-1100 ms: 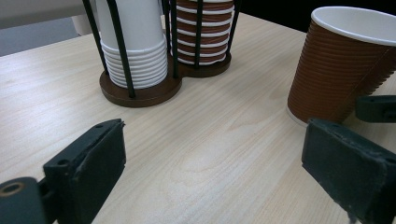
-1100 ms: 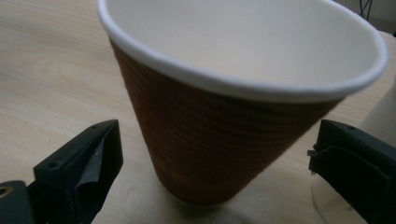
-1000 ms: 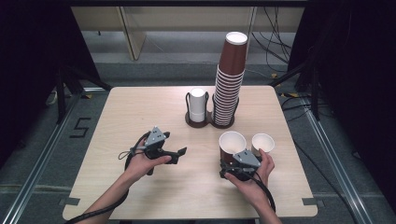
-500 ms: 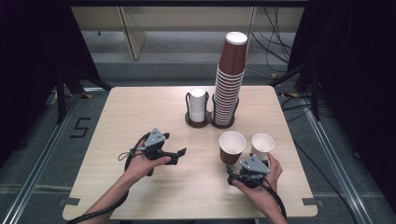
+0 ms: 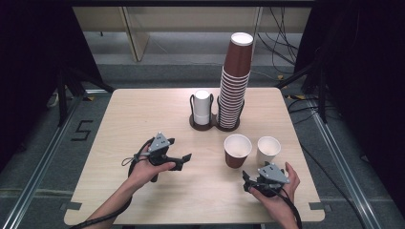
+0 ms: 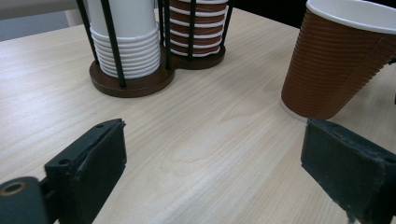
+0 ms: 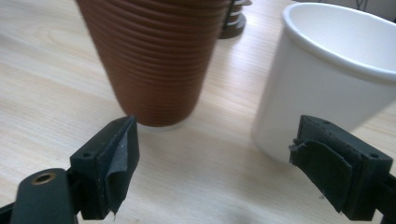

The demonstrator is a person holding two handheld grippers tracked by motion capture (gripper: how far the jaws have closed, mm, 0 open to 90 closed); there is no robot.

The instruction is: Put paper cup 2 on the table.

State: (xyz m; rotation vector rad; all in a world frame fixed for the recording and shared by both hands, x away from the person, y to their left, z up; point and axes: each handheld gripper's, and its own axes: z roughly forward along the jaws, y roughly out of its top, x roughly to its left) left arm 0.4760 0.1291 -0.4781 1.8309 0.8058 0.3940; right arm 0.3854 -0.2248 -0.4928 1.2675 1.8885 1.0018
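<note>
A ribbed brown paper cup and a white paper cup stand upright side by side on the wooden table. My right gripper rests just in front of them near the table's front edge. Its jaws have just been closing partway and stand open with nothing between them. My left gripper lies left of the brown cup, open wide and empty.
A dark two-ring wire holder at the table's back middle carries a short stack of white cups and a tall stack of brown cups. Cables run over the floor at the back right.
My right gripper has drawn back from the brown cup toward the front edge and a little to the right, and its jaws have narrowed. The cups and the left hand have stayed put.
</note>
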